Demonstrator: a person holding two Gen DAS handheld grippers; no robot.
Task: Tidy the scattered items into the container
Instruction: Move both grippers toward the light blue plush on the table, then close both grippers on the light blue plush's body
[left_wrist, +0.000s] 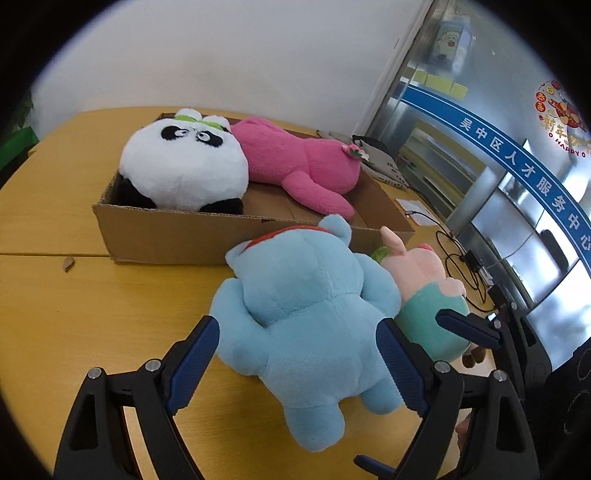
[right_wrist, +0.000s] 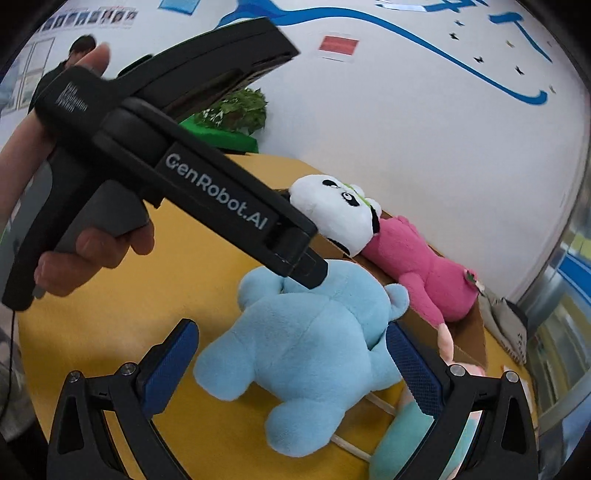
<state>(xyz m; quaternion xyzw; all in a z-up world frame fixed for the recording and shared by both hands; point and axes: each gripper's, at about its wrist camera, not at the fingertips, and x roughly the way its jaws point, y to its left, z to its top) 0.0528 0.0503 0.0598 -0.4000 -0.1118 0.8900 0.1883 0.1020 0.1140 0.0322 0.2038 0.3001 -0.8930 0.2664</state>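
Note:
A light blue plush (left_wrist: 314, 317) lies face down on the yellow table (left_wrist: 92, 314), just in front of a cardboard box (left_wrist: 166, 236). My left gripper (left_wrist: 299, 339) is open, its jaws on either side of the plush's body. My right gripper (right_wrist: 291, 339) is open too, straddling the same blue plush (right_wrist: 314, 354) from the other side. A pink pig plush in a green dress (left_wrist: 424, 291) lies to the right of the blue one. The box holds a panda plush (left_wrist: 184, 166) and a pink plush (left_wrist: 299, 162).
A grey bag (left_wrist: 380, 158) lies behind the box at the right. Black cables and a small device (left_wrist: 469, 266) sit near the table's right edge, next to a glass wall. The hand-held left gripper's body (right_wrist: 207, 192) crosses the right wrist view. A potted plant (right_wrist: 236, 110) stands far back.

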